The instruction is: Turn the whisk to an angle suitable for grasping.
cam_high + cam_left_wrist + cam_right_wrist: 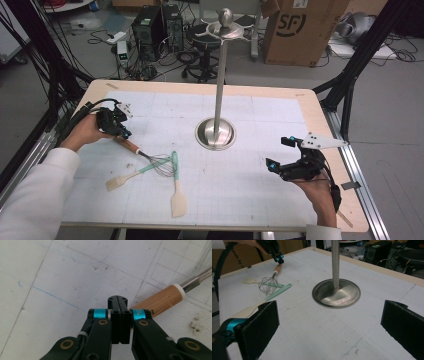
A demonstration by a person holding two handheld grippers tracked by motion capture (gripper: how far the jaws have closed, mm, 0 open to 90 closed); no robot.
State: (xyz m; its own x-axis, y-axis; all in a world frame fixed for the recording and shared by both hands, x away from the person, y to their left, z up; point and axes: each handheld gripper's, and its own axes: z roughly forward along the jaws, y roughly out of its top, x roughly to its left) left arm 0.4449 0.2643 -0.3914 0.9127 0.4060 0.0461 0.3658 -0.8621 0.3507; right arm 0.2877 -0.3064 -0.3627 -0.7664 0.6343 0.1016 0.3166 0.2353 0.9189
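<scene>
1. White table (250, 190) holds a whisk (150, 159) on its left side, wooden handle (160, 300) pointing far-left.
2. Left gripper (123, 131) sits by that handle's end, jaws together, holding nothing; the handle lies just to their right.
3. Right gripper (280, 155) waits well apart, jaws wide apart.

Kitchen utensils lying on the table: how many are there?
3: a whisk by the left tongs, a green-handled spatula crossing it, a smaller spatula alongside.
</scene>
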